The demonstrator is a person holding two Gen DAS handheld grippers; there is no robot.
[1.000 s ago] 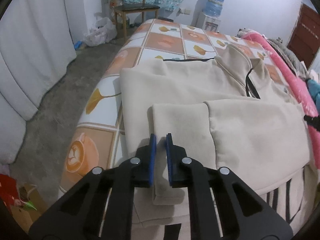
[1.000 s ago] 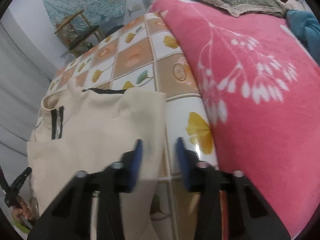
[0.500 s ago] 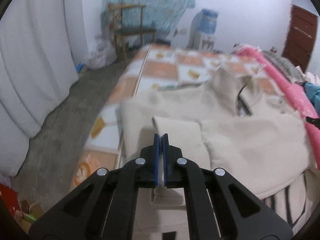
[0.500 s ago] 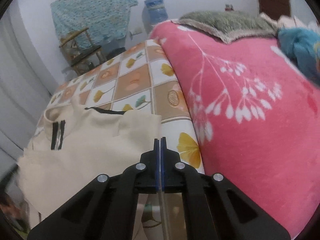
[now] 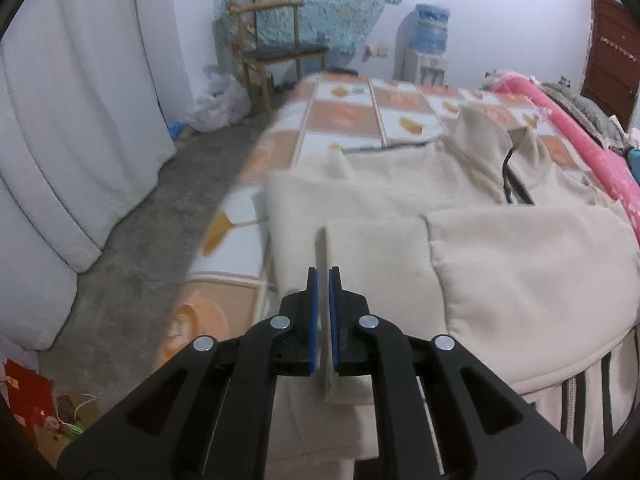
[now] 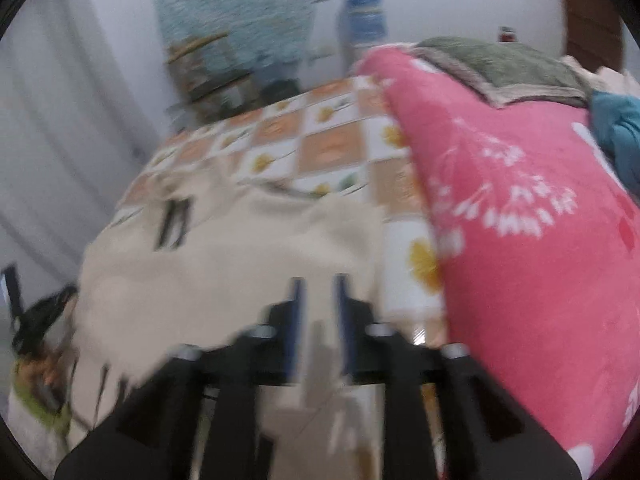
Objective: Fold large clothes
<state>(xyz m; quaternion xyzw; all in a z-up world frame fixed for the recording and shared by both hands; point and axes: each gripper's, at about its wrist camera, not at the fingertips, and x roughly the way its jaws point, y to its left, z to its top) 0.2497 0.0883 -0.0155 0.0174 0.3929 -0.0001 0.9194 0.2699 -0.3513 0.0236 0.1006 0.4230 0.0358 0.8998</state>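
A large cream jacket [image 5: 460, 216] with a dark zipper lies on the tiled-pattern bed [image 5: 344, 116], both sleeves folded across its front. My left gripper [image 5: 323, 276] is shut on the edge of the folded left sleeve [image 5: 376, 256], which shows between the blue pads. In the blurred right wrist view the jacket [image 6: 224, 256] lies spread, and my right gripper [image 6: 318, 286] hovers over its near edge with the jaws a little apart; cloth shows between them, but whether it is pinched is unclear.
A pink flowered blanket [image 6: 520, 220] is piled along the right of the bed. White curtains [image 5: 72, 120], a wooden chair [image 5: 276, 52] and a water dispenser [image 5: 424, 52] stand beyond the bare floor [image 5: 160, 216]. Red packaging [image 5: 28, 400] lies at the lower left.
The left gripper closed on the sleeve edge and has lifted and pulled back. The right gripper shut, then parted slightly while moving fast over the jacket's edge.
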